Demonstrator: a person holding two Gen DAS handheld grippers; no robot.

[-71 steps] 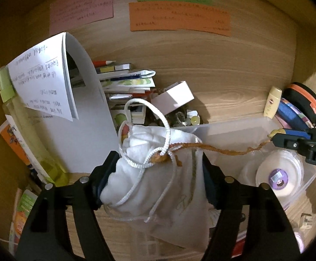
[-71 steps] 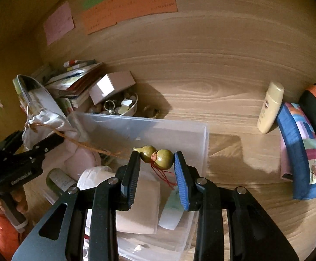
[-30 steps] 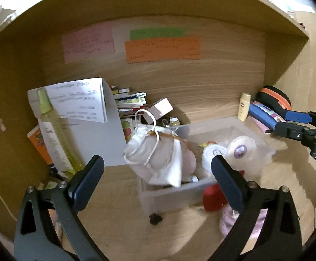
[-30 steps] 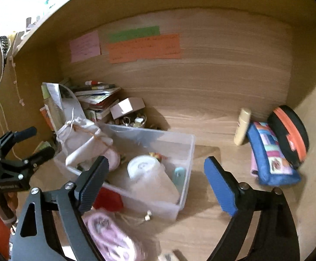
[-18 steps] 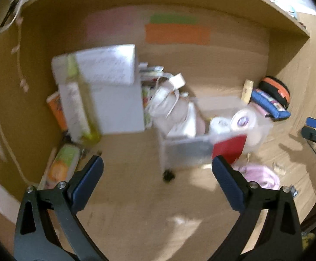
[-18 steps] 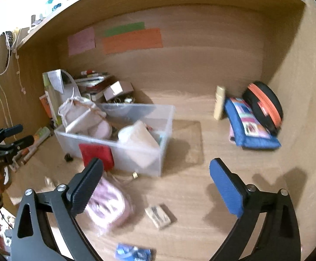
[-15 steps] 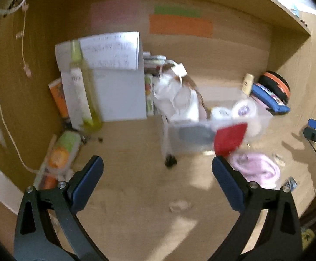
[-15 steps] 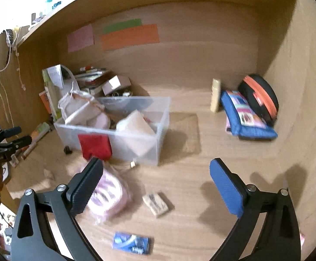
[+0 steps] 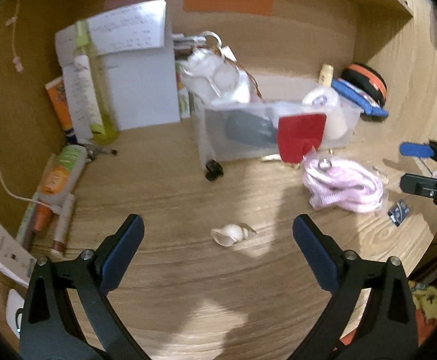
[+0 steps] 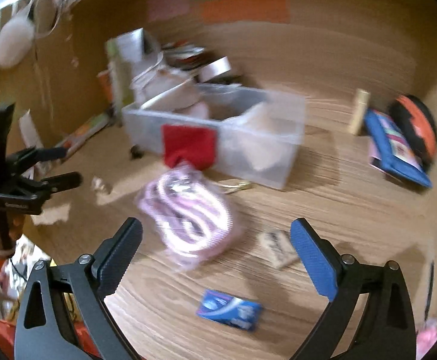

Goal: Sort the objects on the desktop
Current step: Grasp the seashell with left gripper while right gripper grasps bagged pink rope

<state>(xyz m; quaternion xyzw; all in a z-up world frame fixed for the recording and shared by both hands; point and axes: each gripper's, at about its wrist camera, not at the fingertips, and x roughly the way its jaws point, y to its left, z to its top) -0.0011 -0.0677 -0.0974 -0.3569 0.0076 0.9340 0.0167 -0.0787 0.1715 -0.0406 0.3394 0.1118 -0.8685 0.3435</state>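
My left gripper point(image 9: 218, 249) is open and empty above the wooden desk, with a white seashell point(image 9: 232, 234) lying between and just beyond its fingertips. My right gripper point(image 10: 216, 252) is open and empty too; a pink-and-white cable bundle point(image 10: 188, 213) lies ahead of it, a small beige packet point(image 10: 278, 249) sits near its right finger and a blue packet point(image 10: 229, 309) lies closer in. A clear plastic bin point(image 9: 278, 126) holds a white drawstring bag point(image 9: 218, 75), tape rolls and a grey item. A red pouch point(image 9: 301, 136) leans on its front.
A white folder point(image 9: 137, 69), a green bottle point(image 9: 92, 81) and tubes point(image 9: 59, 177) stand at the left wall. A cream bottle point(image 10: 359, 111), a blue patterned case point(image 10: 395, 150) and an orange-black case point(image 10: 416, 126) sit at the right. A small black object point(image 9: 213, 171) lies by the bin.
Both grippers have pulled back and down from the bin, so more of the desk front shows: the seashell, cable bundle and packets came into view. The jaws stayed wide.
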